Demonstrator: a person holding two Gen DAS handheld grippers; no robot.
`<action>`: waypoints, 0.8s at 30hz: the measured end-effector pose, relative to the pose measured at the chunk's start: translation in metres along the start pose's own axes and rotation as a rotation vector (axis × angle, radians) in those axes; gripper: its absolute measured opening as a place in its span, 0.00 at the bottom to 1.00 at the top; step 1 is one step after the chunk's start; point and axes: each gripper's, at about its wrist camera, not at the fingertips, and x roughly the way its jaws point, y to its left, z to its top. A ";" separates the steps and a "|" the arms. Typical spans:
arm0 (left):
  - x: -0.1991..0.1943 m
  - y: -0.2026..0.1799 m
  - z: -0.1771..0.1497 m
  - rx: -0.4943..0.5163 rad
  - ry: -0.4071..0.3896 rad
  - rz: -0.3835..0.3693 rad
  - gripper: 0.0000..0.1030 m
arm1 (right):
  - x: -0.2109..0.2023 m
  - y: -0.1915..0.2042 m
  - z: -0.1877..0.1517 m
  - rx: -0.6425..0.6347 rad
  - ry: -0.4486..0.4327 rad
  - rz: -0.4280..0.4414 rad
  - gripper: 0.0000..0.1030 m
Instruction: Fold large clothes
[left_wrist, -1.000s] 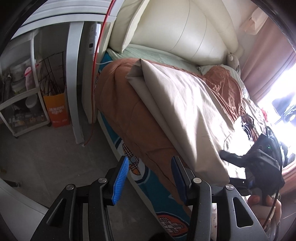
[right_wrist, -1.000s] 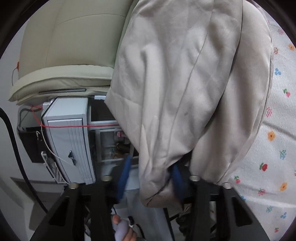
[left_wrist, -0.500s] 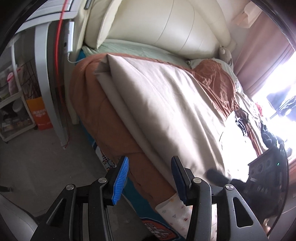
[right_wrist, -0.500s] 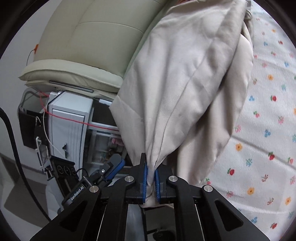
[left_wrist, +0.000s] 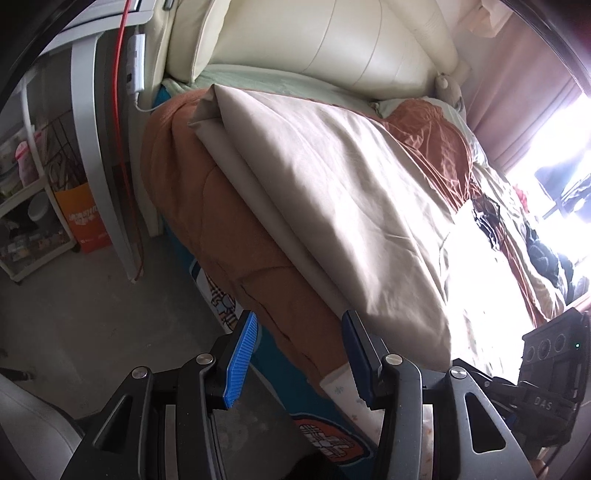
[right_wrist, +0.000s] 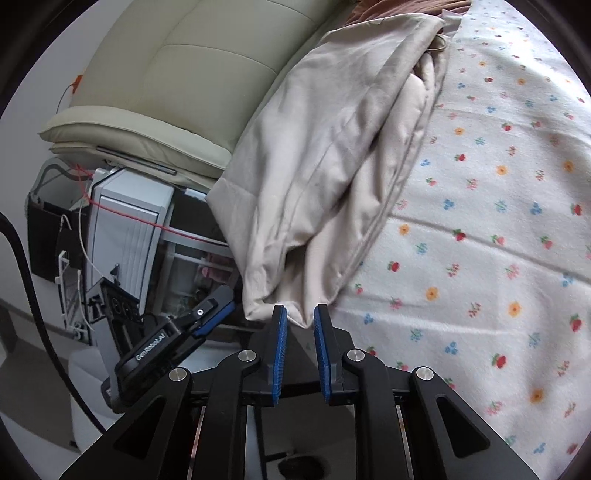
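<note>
From your left hand's camera, an orange bag (left_wrist: 83, 218) with white lettering too small to read sits under the shelf at the far left. Your left tongs (left_wrist: 299, 354) stand spread with nothing between the pads, hanging over the bed's edge. The beige garment (left_wrist: 332, 192) lies folded lengthwise on the rust-brown quilt (left_wrist: 229, 229), running from the cream headboard (left_wrist: 332, 44) toward you. At the far right a black unit reads "DAS" (left_wrist: 543, 404).

From your right hand's camera, "GenRobot.AI" (right_wrist: 149, 347) is printed on the left tongs' finger. Your right tongs (right_wrist: 300, 325) have just been opening; the garment's corner hangs just above the parted pads, unpinched, beside the flowered blanket (right_wrist: 498, 221).
</note>
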 end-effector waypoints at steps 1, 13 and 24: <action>-0.004 -0.003 -0.002 0.005 -0.003 -0.005 0.50 | -0.007 0.000 -0.002 -0.004 -0.011 -0.006 0.16; -0.060 -0.052 -0.022 0.095 -0.110 -0.013 0.88 | -0.123 0.017 -0.028 -0.081 -0.221 -0.133 0.63; -0.116 -0.113 -0.056 0.219 -0.192 -0.066 0.97 | -0.242 0.018 -0.070 -0.084 -0.426 -0.222 0.98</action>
